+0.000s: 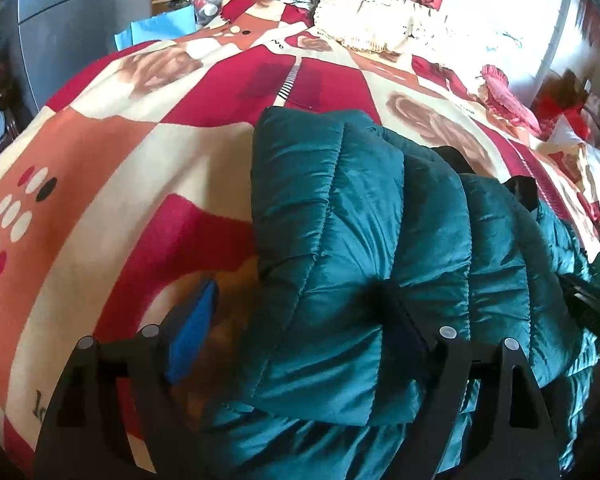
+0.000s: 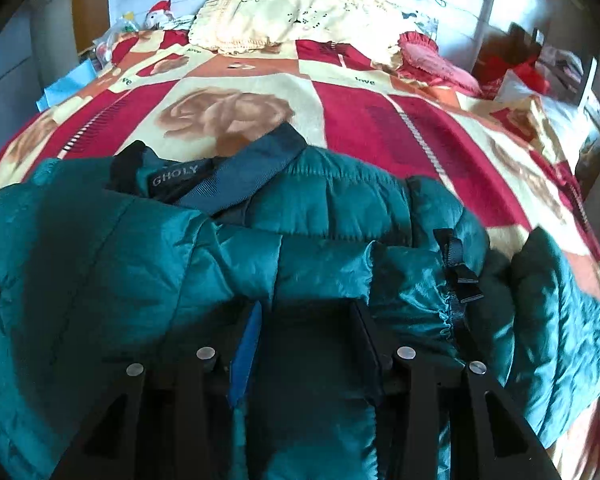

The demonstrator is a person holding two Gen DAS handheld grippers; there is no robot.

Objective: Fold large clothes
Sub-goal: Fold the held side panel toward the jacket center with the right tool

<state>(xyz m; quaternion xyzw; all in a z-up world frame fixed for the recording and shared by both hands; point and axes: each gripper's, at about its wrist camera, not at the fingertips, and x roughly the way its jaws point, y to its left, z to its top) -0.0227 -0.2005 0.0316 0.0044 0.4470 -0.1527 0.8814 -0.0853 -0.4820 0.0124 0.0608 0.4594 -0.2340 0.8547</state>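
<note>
Left gripper [image 1: 296, 308] beside jacket [image 1: 360, 208], pillow [image 1: 364, 12]

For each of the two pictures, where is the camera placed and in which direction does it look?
Left wrist: sits on the left gripper, looks down across the teal quilted puffer jacket on the red-and-cream patterned bedspread; black fingers show.
Right wrist: sits on the right gripper, looks over the jacket's collar toward the cream pillow; its fingers show.
Shared: jacket, bedspread, pillow.
</note>
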